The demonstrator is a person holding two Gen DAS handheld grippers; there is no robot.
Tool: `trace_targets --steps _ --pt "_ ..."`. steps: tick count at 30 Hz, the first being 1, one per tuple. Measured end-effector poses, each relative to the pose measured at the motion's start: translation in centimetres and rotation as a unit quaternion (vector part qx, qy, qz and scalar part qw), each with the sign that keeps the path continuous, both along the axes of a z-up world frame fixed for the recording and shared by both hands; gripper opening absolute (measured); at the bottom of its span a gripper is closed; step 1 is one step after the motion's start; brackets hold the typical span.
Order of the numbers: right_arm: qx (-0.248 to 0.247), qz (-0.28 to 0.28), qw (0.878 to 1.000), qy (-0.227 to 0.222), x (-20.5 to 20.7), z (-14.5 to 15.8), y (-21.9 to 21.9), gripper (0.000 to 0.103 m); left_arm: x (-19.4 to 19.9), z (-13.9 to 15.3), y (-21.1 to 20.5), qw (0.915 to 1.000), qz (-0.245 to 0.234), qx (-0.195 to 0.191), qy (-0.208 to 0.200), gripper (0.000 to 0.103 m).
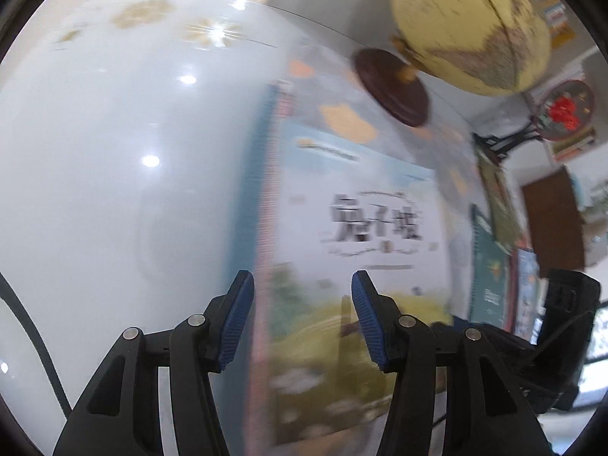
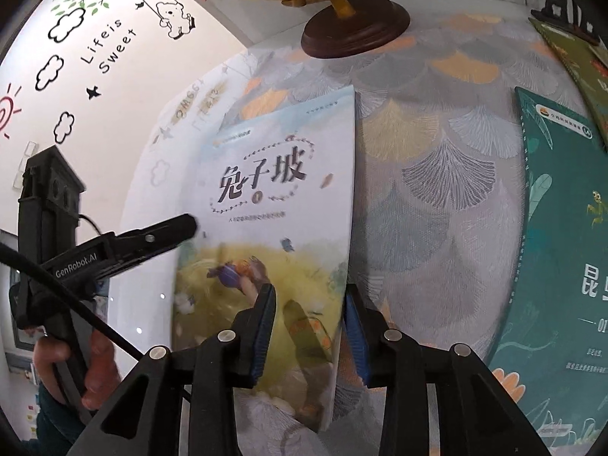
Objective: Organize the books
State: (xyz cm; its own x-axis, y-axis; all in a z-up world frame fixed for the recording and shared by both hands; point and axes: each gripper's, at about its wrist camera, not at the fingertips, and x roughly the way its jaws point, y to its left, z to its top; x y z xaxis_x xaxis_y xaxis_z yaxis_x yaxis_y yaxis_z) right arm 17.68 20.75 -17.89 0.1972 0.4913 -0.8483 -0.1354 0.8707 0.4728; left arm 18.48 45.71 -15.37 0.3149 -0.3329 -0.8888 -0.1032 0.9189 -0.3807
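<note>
Your right gripper sat w/ fingers apart, straddling the near right edge of the white book, not clamped on it. Your left gripper was also spread wide over that book's left edge; the view was blurred, so contact is prob. none. The book lay flat on the patterned cloth, the globe beyond it, the teal book to its right.
</note>
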Motion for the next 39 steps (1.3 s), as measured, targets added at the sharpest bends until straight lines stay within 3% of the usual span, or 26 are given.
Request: trace_targets --steps 5,10,14,16,20,22,24,31,39 --pt "-0.033 0.001 0.999 -0.013 -2.0 0.7 -1.1 0.04 -2.0 1.4 -0.5 0.9953 -0.014 0.095 -0.009 0.05" --pt "-0.094 0.002 0.995 -0.044 -5.9 2.3 -2.6 0.05 -4.8 3.6 -5.1 0.9819 -0.074 0.167 -0.049 0.06" --pt "-0.138 -0.009 0.988 -0.069 -8.9 3.9 -3.8 0.057 -6.8 5.3 -9.6 0.9769 -0.112 0.159 -0.089 0.072" --pt "-0.146 -0.03 0.986 -0.071 -10.1 4.6 -5.3 0.065 -7.6 6.1 -12.1 0.9728 -0.129 0.163 -0.102 0.074" --pt "-0.157 -0.071 0.982 -0.083 -12.3 6.4 -9.4 0.065 -8.4 7.2 -18.0 0.9617 -0.166 0.192 -0.103 0.074" --pt "-0.167 -0.087 0.978 -0.093 -13.2 7.3 -11.4 0.066 -8.8 7.4 -20.3 0.9622 -0.181 0.184 -0.087 0.074" --pt "-0.168 -0.104 0.975 -0.1 -13.8 8.0 -13.5 0.067 -9.5 7.8 -22.7 0.9658 -0.198 0.146 -0.082 0.074" --pt "-0.153 -0.146 0.972 -0.102 -17.2 9.0 -23.4 0.069 -12.6 8.8 -32.4 0.9587 -0.222 0.148 -0.098 0.074" --pt "-0.156 -0.172 0.966 -0.116 -20.0 10.1 -34.0 0.069 -14.4 8.6 -41.1 0.966 -0.22 0.109 -0.083 0.074"
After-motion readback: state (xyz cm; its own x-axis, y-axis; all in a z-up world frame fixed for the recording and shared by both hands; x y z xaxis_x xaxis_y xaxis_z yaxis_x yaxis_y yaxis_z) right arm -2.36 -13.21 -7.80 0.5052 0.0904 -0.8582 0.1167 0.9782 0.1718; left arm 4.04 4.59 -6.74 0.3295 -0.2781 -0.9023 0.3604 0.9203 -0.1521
